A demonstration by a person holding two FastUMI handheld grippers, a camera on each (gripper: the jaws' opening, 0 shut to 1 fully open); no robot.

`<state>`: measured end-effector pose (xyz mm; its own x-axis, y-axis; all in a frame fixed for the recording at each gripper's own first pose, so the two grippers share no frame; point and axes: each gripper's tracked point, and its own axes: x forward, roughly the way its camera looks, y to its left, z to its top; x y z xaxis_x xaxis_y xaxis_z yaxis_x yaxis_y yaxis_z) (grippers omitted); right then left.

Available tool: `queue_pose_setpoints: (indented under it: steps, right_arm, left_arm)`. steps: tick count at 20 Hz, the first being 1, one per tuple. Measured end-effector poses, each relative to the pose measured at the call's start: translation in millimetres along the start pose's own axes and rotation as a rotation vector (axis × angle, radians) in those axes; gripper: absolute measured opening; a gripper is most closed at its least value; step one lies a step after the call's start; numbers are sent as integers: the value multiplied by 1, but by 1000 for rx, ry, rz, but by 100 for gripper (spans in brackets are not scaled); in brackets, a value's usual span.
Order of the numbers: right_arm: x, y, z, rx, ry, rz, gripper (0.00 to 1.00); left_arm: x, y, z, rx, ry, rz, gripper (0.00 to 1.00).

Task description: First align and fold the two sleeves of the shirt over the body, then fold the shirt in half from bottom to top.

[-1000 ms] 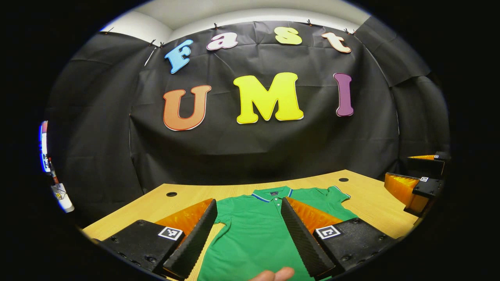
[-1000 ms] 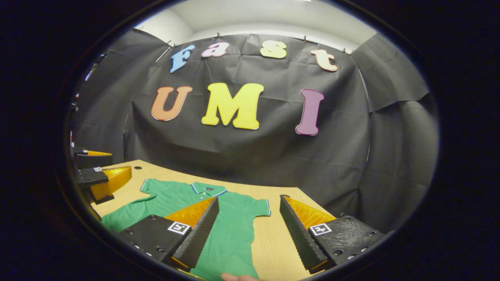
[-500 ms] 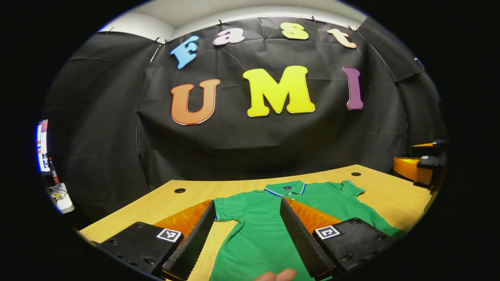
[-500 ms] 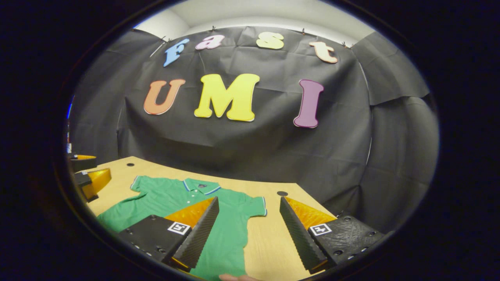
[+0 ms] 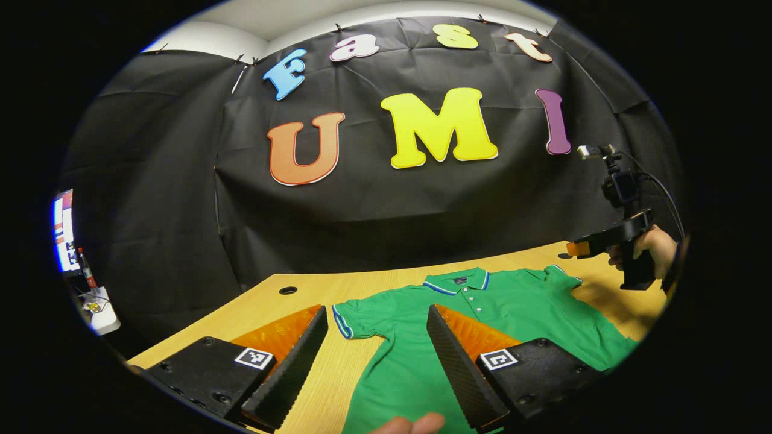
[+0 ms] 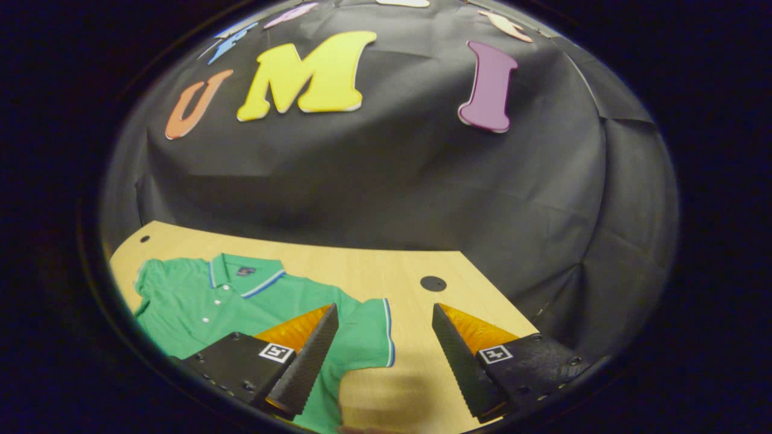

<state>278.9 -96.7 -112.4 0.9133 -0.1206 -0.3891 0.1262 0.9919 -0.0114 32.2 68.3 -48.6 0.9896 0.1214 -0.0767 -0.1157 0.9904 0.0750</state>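
A green polo shirt (image 5: 482, 313) with a blue-trimmed collar lies flat and face up on the wooden table (image 5: 301, 301), both short sleeves spread out. My left gripper (image 5: 377, 361) is open above the shirt's left sleeve (image 5: 356, 316) and side edge, holding nothing. In the right gripper view the shirt (image 6: 241, 298) lies at lower left, and my right gripper (image 6: 383, 358) hovers open over its right sleeve (image 6: 368, 337). The right gripper (image 5: 609, 241) and the hand holding it also appear far right in the left gripper view, above that sleeve.
The table has round cable holes, one (image 5: 287, 290) near the back left and one (image 6: 433, 283) beside the right sleeve. The black cloth wall stands close behind the table. A fingertip (image 5: 416, 424) shows at the bottom of the left gripper view.
Both grippers have moved outward, the left toward the left sleeve and the right forward and down over the right sleeve. Both stayed open. The shirt has not moved.
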Motion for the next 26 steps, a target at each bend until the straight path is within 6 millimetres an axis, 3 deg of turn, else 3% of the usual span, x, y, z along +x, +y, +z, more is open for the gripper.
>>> queue_pose_setpoints:
  steps: [2, 5, 8, 12, 14, 15, 16, 18, 20, 22, 26]
  right_arm:
    - [31, -6, -16, -5, 76, -6, 96]
    - [54, -8, -39, -13, 155, 1, 94]
    - [62, -4, -61, 23, 233, 33, 93]
    - [66, 7, -63, 94, 236, 109, 86]
    - [68, 7, -64, 120, 237, 113, 66]
    - [68, 8, -66, 128, 245, 124, 48]
    - [67, 9, -64, 144, 246, 131, 40]
    - [67, 11, -62, 163, 258, 137, 14]
    - [65, 13, -61, 168, 272, 137, 3]
    - [62, 11, -60, 116, 286, 113, 2]
    - [46, 21, -26, -37, 195, 72, 2]
  left_arm:
    - [3, 1, -5, -1, 9, -1, 100]
    - [9, 3, -15, -12, 36, 1, 100]
    - [14, 3, -25, -19, 65, -4, 100]
    - [17, -1, -27, -26, 69, -8, 100]
    - [16, -1, -28, -26, 67, -7, 100]
    - [16, -1, -30, -27, 74, -5, 100]
    - [17, -2, -34, -28, 83, -7, 100]
    - [17, -3, -39, -35, 103, -9, 100]
    - [15, -1, -41, -42, 110, -8, 100]
    - [13, 5, -44, -34, 115, 2, 100]
    - [4, 27, -53, -24, 134, 33, 100]
